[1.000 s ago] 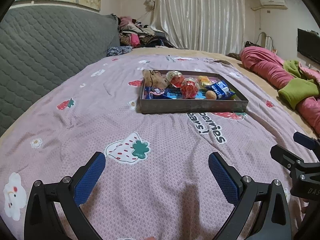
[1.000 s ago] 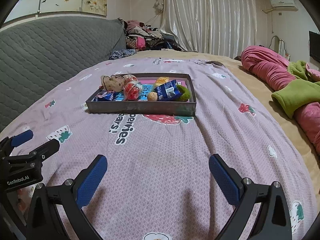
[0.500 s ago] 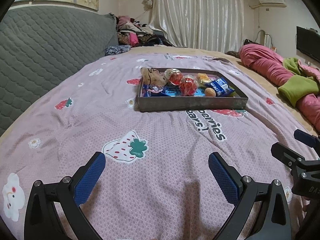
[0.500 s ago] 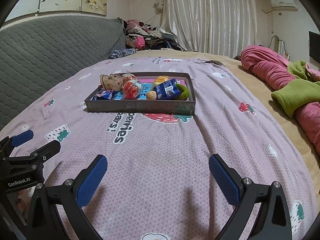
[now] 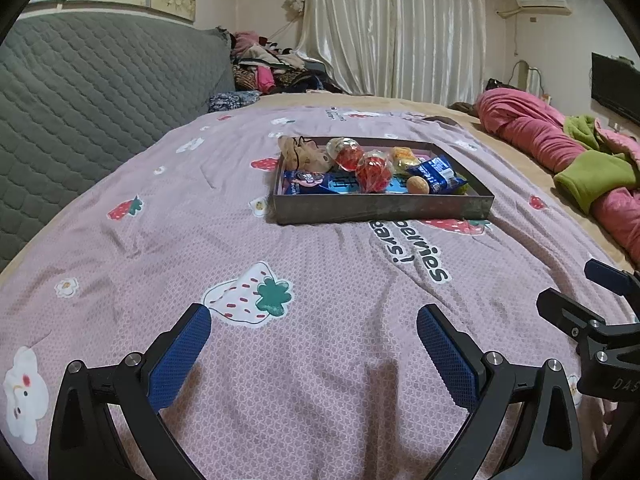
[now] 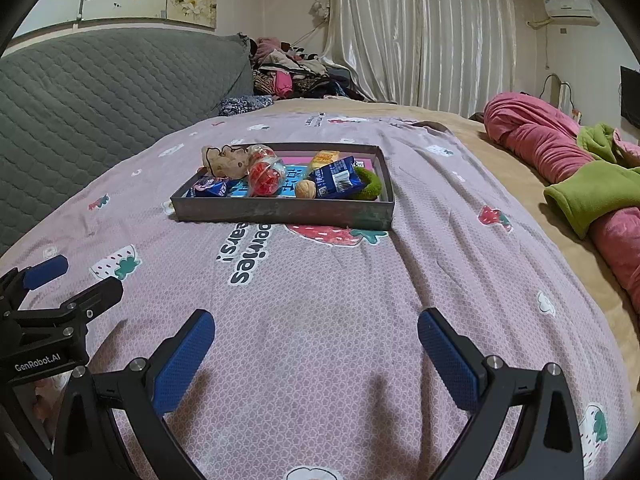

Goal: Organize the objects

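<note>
A grey shallow tray (image 5: pixel 380 209) sits on the pink strawberry bedspread, also in the right wrist view (image 6: pixel 280 212). It holds two red mesh-wrapped balls (image 5: pixel 374 171), blue snack packets (image 5: pixel 438 174), a walnut (image 5: pixel 417 185), a beige pouch (image 5: pixel 304 154), a yellow packet (image 5: pixel 404 156) and a green fuzzy item (image 6: pixel 368 186). My left gripper (image 5: pixel 314 350) is open and empty, well short of the tray. My right gripper (image 6: pixel 316 350) is open and empty, also well short of it.
A grey quilted headboard (image 5: pixel 80 96) rises at left. Pink and green blankets (image 6: pixel 580 168) lie bunched at right. Clothes (image 6: pixel 292 72) are piled at the far end before the curtains. The other gripper shows at each view's edge (image 5: pixel 600 328) (image 6: pixel 48 320).
Both grippers have drawn back slightly from the tray and stay open; the tray's contents are unchanged.
</note>
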{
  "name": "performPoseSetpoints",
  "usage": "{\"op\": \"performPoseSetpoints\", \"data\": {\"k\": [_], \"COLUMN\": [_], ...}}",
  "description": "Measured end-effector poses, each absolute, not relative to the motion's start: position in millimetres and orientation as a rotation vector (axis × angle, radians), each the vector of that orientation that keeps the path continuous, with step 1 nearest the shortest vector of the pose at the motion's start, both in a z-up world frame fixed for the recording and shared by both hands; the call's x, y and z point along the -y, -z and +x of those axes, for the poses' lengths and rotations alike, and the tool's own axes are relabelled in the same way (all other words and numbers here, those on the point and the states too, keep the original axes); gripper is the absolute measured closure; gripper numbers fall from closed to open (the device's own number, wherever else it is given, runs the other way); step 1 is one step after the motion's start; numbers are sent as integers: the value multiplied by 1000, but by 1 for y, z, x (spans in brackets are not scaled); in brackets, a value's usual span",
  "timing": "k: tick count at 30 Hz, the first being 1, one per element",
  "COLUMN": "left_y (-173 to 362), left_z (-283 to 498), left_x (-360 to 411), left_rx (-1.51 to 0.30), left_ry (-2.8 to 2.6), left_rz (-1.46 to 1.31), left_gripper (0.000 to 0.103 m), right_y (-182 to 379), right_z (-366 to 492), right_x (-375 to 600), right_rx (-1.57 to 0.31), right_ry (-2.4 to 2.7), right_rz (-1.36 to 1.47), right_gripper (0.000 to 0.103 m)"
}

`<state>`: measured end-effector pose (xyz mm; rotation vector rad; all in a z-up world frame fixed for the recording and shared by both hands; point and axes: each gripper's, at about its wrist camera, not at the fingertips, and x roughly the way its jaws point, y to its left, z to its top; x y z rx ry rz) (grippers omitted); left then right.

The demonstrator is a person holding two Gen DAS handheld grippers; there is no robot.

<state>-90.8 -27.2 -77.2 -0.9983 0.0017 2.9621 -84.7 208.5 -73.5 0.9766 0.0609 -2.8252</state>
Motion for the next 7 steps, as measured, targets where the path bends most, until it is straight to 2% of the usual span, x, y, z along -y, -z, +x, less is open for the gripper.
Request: {"op": "performPoseSetpoints", "data": {"k": [7], "left_y": [78], "left_z": [-91], "left_x": [30], "left_rx": [21], "left_ry": [-2955], "left_rz": [-996], "left_gripper": [0], "right_y": [74], "right_z": [-86], "right_x": [-208], "right_rx": [-60], "right_ry": [2827], "right_rz": [976], "right_gripper": [0]}}
